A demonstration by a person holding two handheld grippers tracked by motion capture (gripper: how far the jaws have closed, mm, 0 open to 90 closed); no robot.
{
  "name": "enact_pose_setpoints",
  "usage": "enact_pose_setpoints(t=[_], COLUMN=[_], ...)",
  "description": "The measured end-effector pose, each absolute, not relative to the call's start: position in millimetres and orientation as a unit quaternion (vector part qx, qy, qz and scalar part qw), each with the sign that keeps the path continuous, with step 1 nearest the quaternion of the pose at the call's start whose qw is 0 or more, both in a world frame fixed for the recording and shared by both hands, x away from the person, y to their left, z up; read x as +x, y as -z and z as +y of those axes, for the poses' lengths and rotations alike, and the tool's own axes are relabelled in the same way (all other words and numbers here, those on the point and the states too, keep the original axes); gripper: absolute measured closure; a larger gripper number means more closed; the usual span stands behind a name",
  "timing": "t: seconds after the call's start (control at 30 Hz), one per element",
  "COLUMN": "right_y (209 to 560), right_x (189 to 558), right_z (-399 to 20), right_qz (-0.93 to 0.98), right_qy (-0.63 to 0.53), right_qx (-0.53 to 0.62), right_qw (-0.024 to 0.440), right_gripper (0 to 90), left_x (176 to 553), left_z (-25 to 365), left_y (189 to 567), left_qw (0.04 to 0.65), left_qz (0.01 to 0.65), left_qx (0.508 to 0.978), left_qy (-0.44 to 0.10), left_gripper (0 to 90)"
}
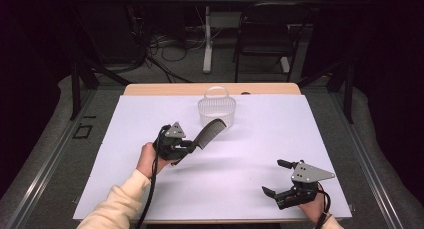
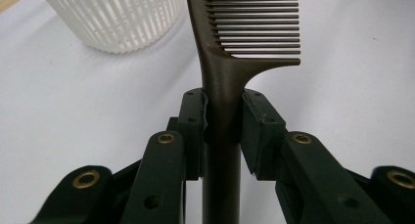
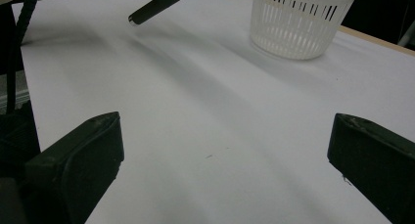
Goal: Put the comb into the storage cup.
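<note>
Gripping a dark comb [image 2: 222, 82] by its handle, the left gripper [image 1: 187, 148] held it clear of the white-covered bench [image 1: 250, 159].

Its jaws were clamped on the handle from both sides, with the toothed end pointing far and to the right, up toward the white slatted basket [image 1: 216, 108] at the far middle of the bench and ending just short of it. The right gripper [image 1: 277, 177] sat at the near right, well apart, its jaws spread wide with nothing between them.
</note>
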State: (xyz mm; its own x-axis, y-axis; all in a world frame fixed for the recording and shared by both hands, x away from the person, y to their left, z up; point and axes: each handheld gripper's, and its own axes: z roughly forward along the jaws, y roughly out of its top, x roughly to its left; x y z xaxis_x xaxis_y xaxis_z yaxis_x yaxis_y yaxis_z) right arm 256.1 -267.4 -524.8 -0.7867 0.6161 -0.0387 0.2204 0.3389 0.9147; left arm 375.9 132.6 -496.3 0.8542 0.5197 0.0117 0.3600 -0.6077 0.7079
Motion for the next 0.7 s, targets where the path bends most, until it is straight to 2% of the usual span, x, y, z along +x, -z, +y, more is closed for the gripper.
enact_pose_setpoints(t=[0.7], right_y=[526], right_x=[258], right_z=[-267], right_qz=[0.796], right_qy=[-0.509], right_qx=[0.267], right_qw=[0.192], right_gripper=[0.0], left_x=[377], left_z=[147], left_y=[488], left_qw=[0.397], left_qz=[0.273], left_qx=[0.866], left_qy=[-0.134], left_gripper=[72.3])
